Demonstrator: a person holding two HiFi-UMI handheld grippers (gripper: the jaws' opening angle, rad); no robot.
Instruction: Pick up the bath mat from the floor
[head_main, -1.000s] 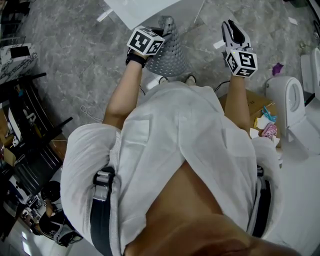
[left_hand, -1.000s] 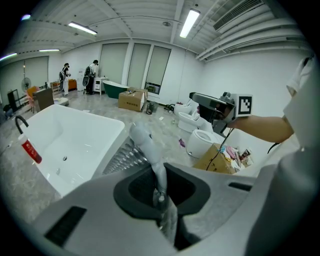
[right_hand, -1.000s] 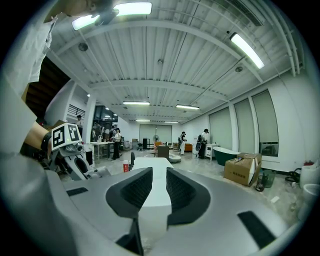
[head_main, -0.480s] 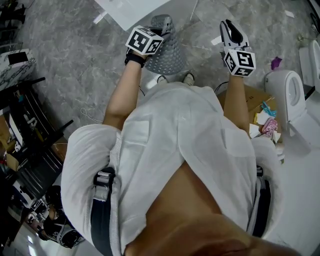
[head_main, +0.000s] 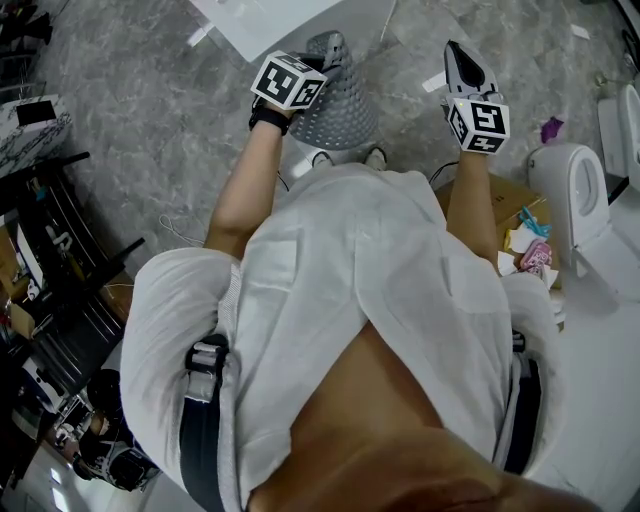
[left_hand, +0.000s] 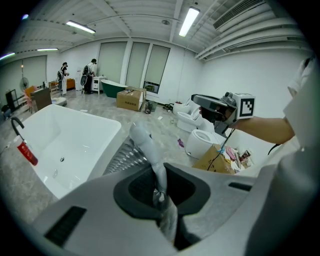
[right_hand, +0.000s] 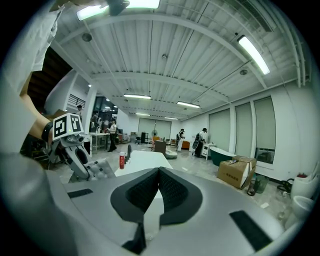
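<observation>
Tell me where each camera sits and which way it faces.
Head view: on the head, facing steeply down at the floor; shows shirt, forearms, left gripper shut on the mat, right gripper shut, empty.
Left gripper view: on that gripper, facing along its jaws past bathtub toward toilets; shows right forearm.
Right gripper view: on that gripper, facing roughly level, ceiling above; shows left gripper.
Shared: both gripper views show the bathtub and red bottle.

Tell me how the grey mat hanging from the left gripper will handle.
Probably floppy: the bath mat hangs in a draped cone from the left gripper, pinched by one thin fold. Likely light, since that single pinch carries it. Its bumpy surface may resist slipping.
</observation>
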